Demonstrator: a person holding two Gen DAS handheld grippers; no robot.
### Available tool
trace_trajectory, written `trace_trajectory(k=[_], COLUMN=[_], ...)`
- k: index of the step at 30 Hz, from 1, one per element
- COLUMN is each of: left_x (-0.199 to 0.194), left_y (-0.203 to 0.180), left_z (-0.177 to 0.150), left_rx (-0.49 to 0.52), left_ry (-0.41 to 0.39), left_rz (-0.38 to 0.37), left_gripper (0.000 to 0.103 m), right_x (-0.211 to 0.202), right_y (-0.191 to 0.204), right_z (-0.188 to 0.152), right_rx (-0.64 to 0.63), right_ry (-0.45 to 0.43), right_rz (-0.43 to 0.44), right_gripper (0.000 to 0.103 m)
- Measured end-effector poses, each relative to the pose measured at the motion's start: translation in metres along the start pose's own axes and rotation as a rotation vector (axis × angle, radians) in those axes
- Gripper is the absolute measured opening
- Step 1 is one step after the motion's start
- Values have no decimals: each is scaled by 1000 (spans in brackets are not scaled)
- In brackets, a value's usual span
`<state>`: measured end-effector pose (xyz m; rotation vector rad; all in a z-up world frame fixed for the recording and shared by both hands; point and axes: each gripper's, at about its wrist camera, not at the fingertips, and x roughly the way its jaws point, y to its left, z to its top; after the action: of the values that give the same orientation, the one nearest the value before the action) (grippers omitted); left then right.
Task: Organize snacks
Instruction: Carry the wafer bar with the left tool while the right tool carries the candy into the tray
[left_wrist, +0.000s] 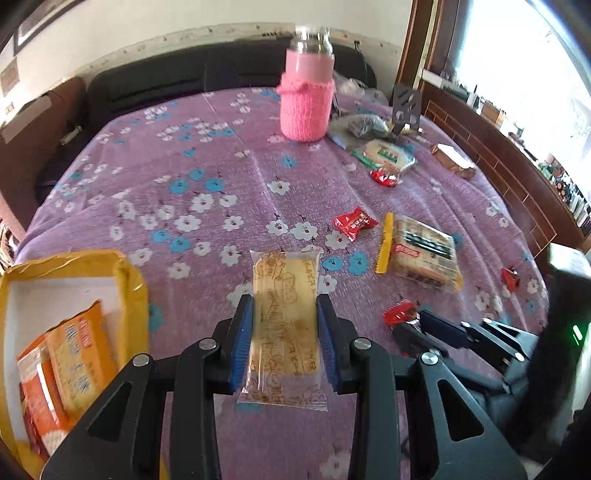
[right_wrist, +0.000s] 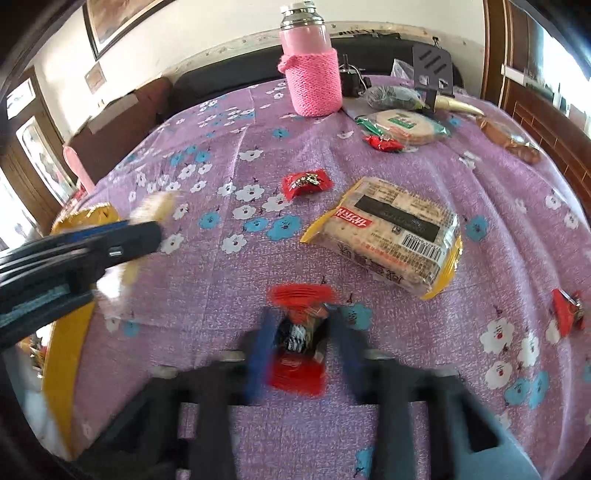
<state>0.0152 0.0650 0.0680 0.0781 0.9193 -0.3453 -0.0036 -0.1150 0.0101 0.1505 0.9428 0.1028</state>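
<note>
- Right now both hands are mid-pick: the left gripper has its blue pads clamped on the long sides of a pale yellow, clear-wrapped biscuit packet, which looks lifted off the purple flowered cloth.
- Just to its left sits the open yellow cardboard box, with orange snack packets already inside, so I'd judge sorting well begun but far from finished.
- Over on the right, the right gripper is blurred, yet its blue fingers sit close on either side of a small red-wrapped candy; it seems to be pinching it, and the candy lies near the front edge of the table.
- Left loose on the cloth: a big clear packet of rice crackers with yellow ends, a red candy beyond it, another red one at the right, and a round cracker pack with a green label near the pink knit-sleeved bottle.
- Next, I reckon, the biscuit packet must swing left over the box and be let go above the orange packets, keeping clear of the box wall.
- The candy is small and slippery-looking; it wants a firm pinch before being carried across.
</note>
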Motion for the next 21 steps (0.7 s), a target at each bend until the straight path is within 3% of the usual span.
trace_trajectory(k=[8, 13, 19, 21], left_x=[-64, -106, -149, -156], left_y=[31, 68, 131, 149], left_z=[-32, -58, -105, -117], left_rx=[-115, -241, -411, -438], left_ry=[-99, -166, -230, -233], left_rz=[-20, -31, 27, 91], left_gripper=[31, 31, 31, 31], right_x=[-3, -15, -38, -44], right_y=[-8, 3, 31, 42], right_z=[-1, -4, -7, -8], right_rx=[57, 41, -39, -60], right_ry=[-2, -90, -172, -174], right_rz=[109, 190, 197, 207], right_gripper=[26, 26, 26, 26])
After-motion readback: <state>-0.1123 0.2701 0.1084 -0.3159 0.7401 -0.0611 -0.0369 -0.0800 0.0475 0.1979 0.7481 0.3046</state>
